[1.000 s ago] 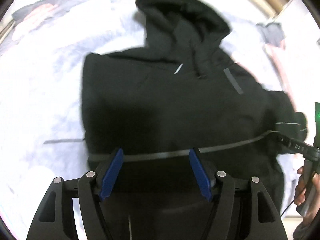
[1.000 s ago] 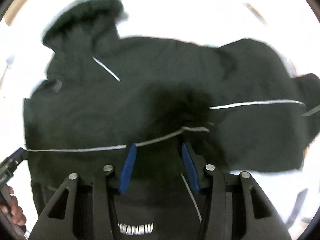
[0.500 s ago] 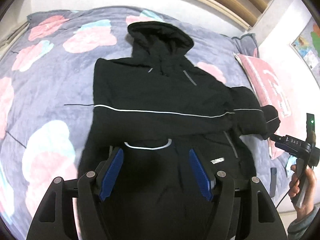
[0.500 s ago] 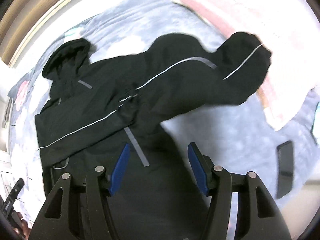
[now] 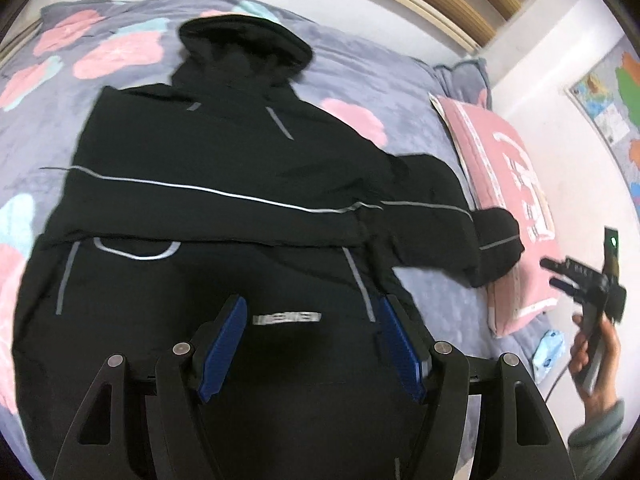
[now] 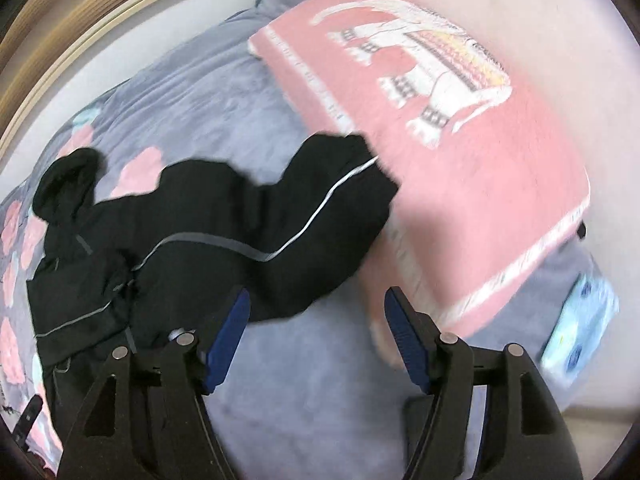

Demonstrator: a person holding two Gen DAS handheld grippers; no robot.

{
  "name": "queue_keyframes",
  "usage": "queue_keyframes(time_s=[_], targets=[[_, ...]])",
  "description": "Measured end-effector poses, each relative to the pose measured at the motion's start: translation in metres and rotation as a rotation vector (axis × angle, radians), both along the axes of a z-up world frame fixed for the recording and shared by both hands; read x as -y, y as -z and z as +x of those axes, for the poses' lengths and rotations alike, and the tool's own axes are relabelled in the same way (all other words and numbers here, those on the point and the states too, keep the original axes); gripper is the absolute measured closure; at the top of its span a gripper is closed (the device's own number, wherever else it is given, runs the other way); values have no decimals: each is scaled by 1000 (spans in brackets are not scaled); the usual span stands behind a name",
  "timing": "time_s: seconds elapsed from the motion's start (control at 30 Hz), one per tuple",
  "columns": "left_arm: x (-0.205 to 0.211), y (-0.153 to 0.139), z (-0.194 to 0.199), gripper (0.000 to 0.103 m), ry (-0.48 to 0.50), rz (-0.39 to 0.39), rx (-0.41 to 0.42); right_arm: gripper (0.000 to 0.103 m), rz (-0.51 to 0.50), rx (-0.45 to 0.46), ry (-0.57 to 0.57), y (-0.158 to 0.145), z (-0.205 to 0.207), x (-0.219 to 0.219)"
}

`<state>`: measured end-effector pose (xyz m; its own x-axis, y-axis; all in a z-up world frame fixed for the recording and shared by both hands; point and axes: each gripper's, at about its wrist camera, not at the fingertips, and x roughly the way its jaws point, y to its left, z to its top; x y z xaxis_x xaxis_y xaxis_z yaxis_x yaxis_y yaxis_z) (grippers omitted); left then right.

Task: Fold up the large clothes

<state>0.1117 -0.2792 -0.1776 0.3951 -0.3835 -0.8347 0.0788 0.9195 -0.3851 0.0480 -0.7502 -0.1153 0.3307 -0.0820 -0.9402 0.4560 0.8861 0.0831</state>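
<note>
2 empty grippers, black jacket [image 5: 224,208], bed [image 6: 312,392]

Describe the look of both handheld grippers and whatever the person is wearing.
Left gripper: black angular frame, silver pivot screws, ribbed blue finger pads. Right gripper: the same build; seen from the left camera it carries white lettering, a green light and a thin cable. The sleeve is grey-green.

We see a black jacket [image 5: 224,184] with thin grey-white stripes, a grey-blue bedspread [image 6: 224,92] with pink and pale blue flowers, a pink pillow [image 6: 460,168] with white pattern, our grippers' blue pads [image 5: 222,346].
</note>
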Motion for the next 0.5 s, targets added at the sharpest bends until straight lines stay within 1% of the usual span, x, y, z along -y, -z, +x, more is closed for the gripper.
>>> queue_keyframes(time_s=[0.1,0.23,0.33,0.37,0.43,0.47,0.5], targets=[[18,-6,6,33,24,37,15,30,20,6,-23,18,24,29],[30,-10,19,33,14,100,21,30,17,-19,-16,48,56,55],[32,0,32,33,-5,111,-18,30,27,-45,3,73,73,70],[34,4,36,33,-8,114,-31,30,39,-56,7,83,79,74],[42,14,44,33,-7,121,-59,28,84,-45,-21,96,85,74],[46,17,47,33,0,123,-66,31,90,-40,-37,98,87,72],[53,21,50,33,11,126,-76,49,96,-34,-66,101,89,67]])
